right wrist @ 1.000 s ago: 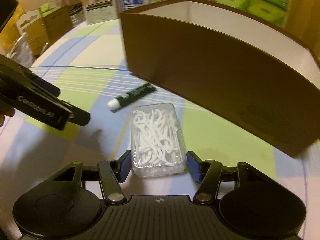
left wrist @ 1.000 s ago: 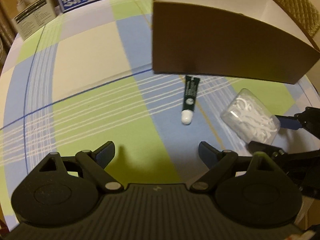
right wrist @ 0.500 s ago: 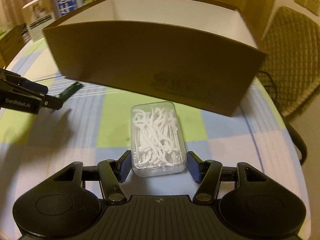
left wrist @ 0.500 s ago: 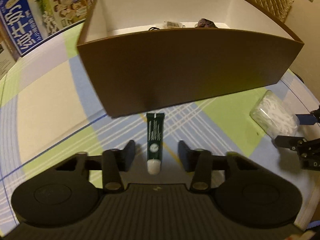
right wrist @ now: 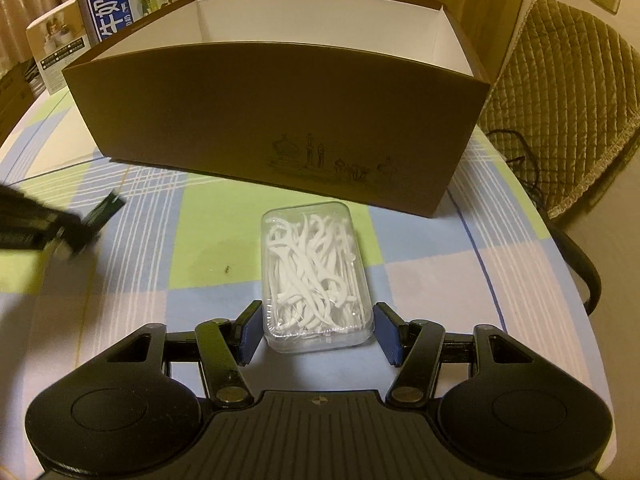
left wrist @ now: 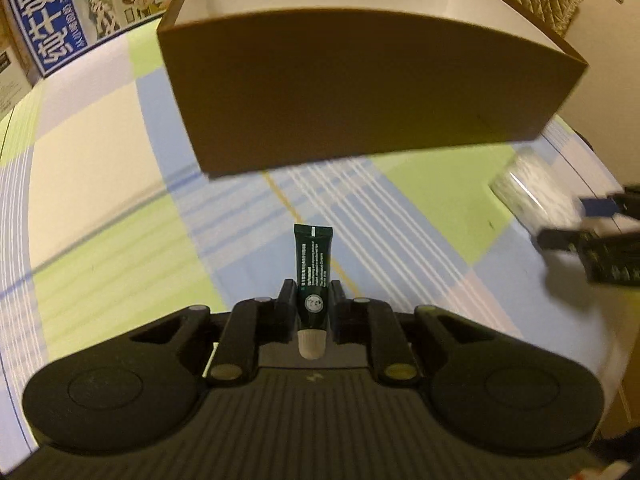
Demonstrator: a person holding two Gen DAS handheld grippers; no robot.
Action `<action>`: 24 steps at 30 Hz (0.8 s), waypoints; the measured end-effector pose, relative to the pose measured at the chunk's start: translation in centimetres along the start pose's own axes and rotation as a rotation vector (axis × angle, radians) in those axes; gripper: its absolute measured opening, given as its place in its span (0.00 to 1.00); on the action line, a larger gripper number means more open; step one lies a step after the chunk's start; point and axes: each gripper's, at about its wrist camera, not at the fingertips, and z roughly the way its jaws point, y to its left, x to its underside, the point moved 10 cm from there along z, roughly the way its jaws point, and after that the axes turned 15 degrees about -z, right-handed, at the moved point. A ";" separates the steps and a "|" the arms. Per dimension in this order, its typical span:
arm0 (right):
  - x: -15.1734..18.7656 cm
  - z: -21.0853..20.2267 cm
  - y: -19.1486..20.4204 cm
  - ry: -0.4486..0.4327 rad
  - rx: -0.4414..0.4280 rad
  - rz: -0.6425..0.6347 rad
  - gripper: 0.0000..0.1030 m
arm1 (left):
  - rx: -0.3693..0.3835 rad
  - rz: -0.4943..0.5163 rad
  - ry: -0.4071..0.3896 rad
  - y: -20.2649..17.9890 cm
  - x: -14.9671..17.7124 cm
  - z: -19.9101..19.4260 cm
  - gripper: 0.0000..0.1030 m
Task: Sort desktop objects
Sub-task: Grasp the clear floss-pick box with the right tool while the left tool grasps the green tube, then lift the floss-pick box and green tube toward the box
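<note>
Dark green tube (left wrist: 313,276) with white cap, now clamped between the fingers (left wrist: 286,304) of the left gripper (left wrist: 312,307); half a second ago the fingers stood apart on either side of it, a second ago it lay well ahead of them by the box wall. The tube points away from the camera, cap toward the gripper body, flat crimped end forward over the checked green, blue and cream cloth on the desk (left wrist: 100,184). White print and a round emblem show on its body. Whether it is off the cloth cannot be told.

Right gripper (right wrist: 318,334): blue-padded fingers (right wrist: 249,334) sit at either side of the clear rectangular plastic box of white floss picks (right wrist: 314,276), at its near end, as in both earlier frames. The left pad looks to touch the box wall; a thin gap seems to remain at the right, so a firm grip cannot be confirmed. The box lies flat on the cloth, just in front of the brown cardboard box with white interior (right wrist: 280,120), apart from its wall.

From the left wrist the floss box is blurred at far right; from the right wrist the left gripper and tube are blurred at far left.
</note>
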 end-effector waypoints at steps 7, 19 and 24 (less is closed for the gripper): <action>-0.7 0.4 0.3 -0.006 0.010 -0.082 0.62 | -0.007 -0.014 0.007 -0.6 0.2 0.3 0.15; -1.5 1.8 0.7 0.001 -0.002 -0.102 0.56 | -0.033 0.025 0.006 -1.1 0.4 0.7 0.13; -1.5 1.5 0.9 -0.003 -0.009 -0.110 0.53 | -0.038 0.023 0.005 -1.4 0.7 0.6 0.13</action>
